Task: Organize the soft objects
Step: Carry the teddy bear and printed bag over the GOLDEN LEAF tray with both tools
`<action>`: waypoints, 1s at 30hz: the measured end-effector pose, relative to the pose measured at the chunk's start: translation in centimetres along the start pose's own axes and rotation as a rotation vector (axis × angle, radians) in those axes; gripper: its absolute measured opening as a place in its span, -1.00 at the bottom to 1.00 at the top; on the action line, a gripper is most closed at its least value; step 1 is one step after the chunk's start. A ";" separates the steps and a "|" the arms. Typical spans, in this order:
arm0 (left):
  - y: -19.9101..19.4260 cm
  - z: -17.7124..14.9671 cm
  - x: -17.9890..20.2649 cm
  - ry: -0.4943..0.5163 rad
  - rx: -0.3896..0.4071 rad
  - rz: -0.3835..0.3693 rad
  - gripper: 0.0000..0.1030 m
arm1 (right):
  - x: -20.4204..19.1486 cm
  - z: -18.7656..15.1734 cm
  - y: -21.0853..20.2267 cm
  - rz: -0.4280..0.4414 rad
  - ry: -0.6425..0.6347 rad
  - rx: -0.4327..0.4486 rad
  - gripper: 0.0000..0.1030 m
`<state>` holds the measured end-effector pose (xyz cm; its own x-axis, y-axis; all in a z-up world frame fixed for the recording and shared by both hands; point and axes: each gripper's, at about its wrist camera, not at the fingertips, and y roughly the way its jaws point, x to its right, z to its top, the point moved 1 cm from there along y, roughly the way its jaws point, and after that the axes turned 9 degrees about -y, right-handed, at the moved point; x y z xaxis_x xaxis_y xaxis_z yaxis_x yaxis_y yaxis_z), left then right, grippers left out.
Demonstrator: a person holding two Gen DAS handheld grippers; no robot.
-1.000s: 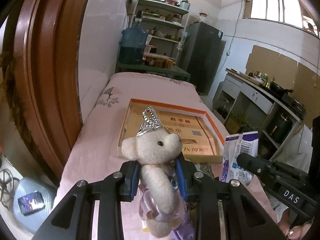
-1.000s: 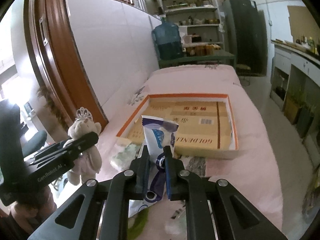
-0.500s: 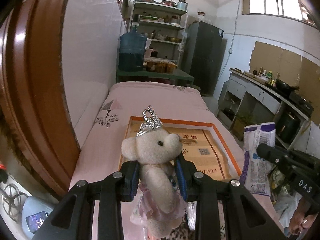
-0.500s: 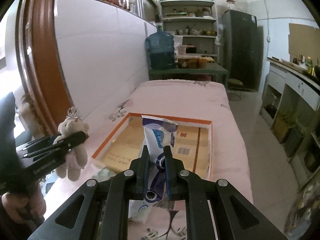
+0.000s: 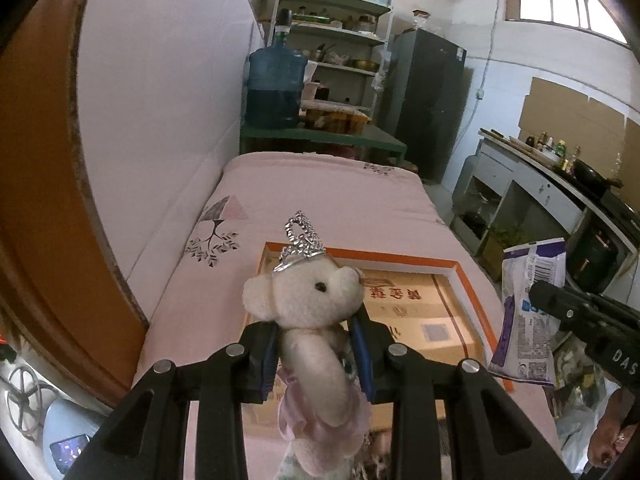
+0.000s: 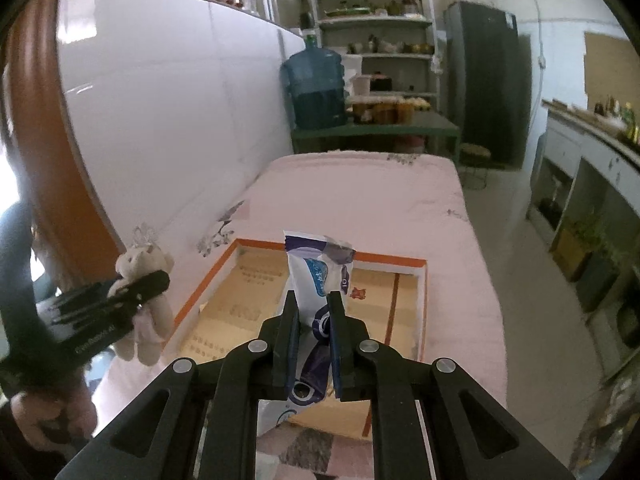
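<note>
Shallow orange-rimmed cardboard tray on pink bed; nothing loose seen inside. Left gripper clamps plush bear by the body, above tray's near-left edge. Right gripper pinches white-purple pouch upright over tray's near side.

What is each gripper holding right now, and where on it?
Left gripper: cream plush bear with a silver tiara, clamped around its body. Right gripper: blue-and-white plastic pouch, pinched mid-height.
</note>
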<state>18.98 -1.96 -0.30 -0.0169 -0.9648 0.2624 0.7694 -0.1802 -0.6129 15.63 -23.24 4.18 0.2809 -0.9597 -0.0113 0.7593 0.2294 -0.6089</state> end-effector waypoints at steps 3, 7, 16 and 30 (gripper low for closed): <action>1.5 0.5 0.0 -0.002 -0.012 0.011 -0.38 | 0.6 0.8 1.3 0.013 0.010 -0.012 -0.74; 3.4 0.7 0.1 0.015 -0.028 0.029 -0.37 | 0.9 1.3 2.9 0.005 0.000 -0.033 -0.74; 7.3 0.6 0.1 0.045 -0.082 0.000 -0.38 | 1.1 1.3 6.9 0.017 0.001 -0.083 -0.74; 11.6 -0.4 0.0 0.038 -0.175 0.005 -0.38 | -0.2 0.6 13.3 -0.230 -0.196 -0.270 -0.74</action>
<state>27.65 -4.13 -7.65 -0.0402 -0.9718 0.2322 0.6469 -0.2024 -0.7352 26.05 -19.90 -3.45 0.2480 -0.9260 0.2847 0.6415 -0.0632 -0.7645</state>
